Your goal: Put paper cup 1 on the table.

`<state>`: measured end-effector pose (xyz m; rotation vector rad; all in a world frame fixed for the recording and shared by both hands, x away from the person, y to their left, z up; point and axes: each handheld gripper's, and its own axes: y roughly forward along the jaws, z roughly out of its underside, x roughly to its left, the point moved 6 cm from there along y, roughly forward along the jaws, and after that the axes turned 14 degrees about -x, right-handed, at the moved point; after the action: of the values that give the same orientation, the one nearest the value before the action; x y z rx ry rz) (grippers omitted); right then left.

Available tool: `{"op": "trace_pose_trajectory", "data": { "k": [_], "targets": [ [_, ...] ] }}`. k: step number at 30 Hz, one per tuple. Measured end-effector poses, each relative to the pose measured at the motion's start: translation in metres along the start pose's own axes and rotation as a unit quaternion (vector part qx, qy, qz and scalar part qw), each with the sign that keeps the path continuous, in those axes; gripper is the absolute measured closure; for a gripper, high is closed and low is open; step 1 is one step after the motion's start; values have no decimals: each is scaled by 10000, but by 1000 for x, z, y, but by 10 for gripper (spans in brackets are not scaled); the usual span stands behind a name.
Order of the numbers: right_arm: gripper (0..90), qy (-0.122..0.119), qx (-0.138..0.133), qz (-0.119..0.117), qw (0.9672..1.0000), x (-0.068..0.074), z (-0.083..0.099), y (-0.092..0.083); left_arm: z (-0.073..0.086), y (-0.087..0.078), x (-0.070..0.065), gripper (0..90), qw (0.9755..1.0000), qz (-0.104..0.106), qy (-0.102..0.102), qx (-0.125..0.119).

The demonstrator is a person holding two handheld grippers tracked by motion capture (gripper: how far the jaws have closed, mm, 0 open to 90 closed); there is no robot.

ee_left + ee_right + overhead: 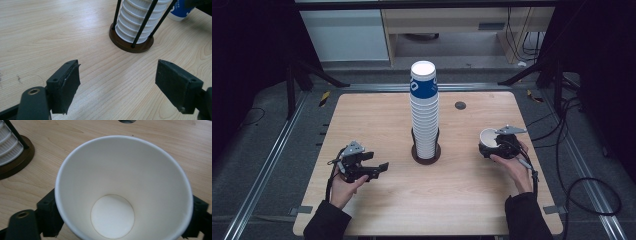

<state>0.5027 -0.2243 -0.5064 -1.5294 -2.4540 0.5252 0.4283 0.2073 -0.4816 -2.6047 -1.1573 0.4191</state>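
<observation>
One paper cup [122, 190] off the stack, standing upright on the table [377, 115], mouth up, between the right gripper [498, 146] jaws. Jaws partly apart, one at either side of the cup wall; whether the pads press or have let go, impossible to tell. Left gripper [117, 85] wide open, empty, low over bare wood, aimed at the base of the cup holder [131, 46]. Tall cup stack [424, 112] in the holder just beyond the left fingers [65, 85]. Judged early: many cups left to take.
</observation>
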Motion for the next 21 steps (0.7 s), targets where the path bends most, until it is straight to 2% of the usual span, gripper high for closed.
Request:
{"op": "trace_pose_trajectory", "data": {
  "k": [5, 6, 10, 13, 17, 21],
  "targets": [
    [92, -20, -214, 32, 9998, -1, -6, -4, 0, -1, 0, 190, 10000, -7, -5, -5],
    [86, -9, -371, 62, 9993, -1, -11, -7, 0, -1, 0, 190, 10000, -6, -7, -9],
    [85, 71, -671, 97, 9977, -3, -22, -16, 0, 0, 0, 189, 10000, 20, -12, 12],
    [86, 95, -715, 100, 9973, -3, -29, -22, 0, 0, 0, 188, 10000, 30, -13, 30],
    [89, 79, -852, 44, 9963, 0, -38, -28, 0, 0, 0, 187, 10000, -2, -29, 31],
    [109, 109, -1045, -84, 9944, 9, -52, -37, 1, 0, 0, 185, 10000, 5, 13, 57]
  ]
}}
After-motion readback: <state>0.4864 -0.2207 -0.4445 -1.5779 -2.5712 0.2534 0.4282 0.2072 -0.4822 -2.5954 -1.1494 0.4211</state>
